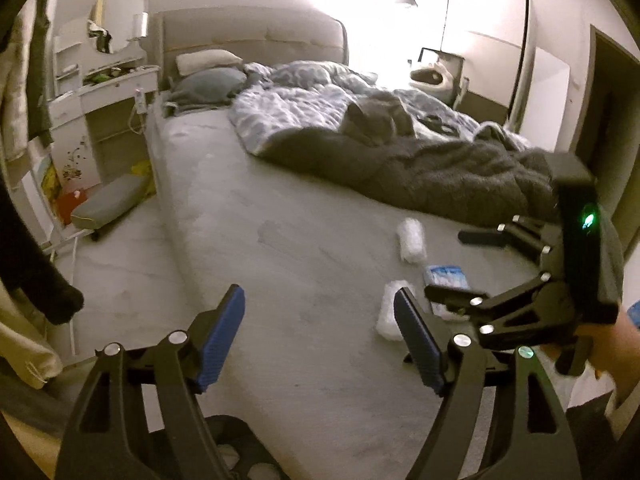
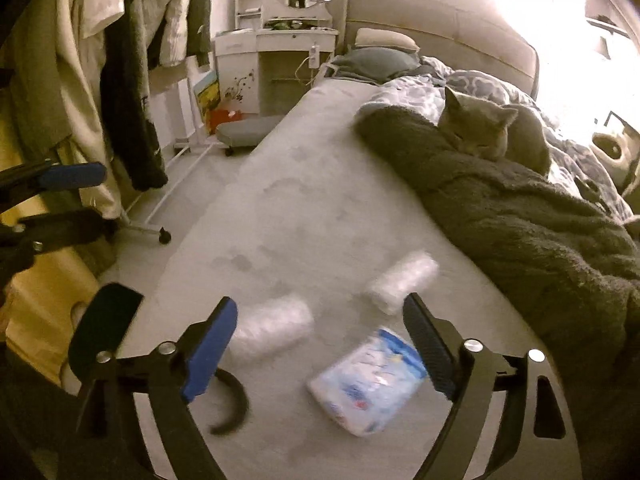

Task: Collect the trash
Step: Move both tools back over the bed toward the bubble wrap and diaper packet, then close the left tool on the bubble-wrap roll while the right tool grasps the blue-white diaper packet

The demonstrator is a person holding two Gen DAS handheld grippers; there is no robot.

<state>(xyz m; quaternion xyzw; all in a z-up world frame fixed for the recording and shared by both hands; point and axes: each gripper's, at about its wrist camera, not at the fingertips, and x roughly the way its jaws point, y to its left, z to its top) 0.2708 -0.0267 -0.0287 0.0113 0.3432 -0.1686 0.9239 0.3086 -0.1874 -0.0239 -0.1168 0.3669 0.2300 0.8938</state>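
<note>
The blue-and-white packet (image 2: 368,388) is motion-blurred, its print unreadable. Two white wads (image 2: 272,326) (image 2: 402,280) are too smeared to identify. In the left wrist view, the right gripper (image 1: 452,264) covers part of the packet. Glare washes out the far window wall. Clutter on the far dresser (image 2: 296,26) is too small to tell.

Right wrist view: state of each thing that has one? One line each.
left gripper: open, empty
right gripper: open, empty, above the wrapper
blue-and-white wrapper: crumpled, lying loose on the mattress
near bubble-wrap roll: lying loose, untouched
far bubble-wrap roll: lying loose, untouched
cat: lying on the dark blanket
</note>
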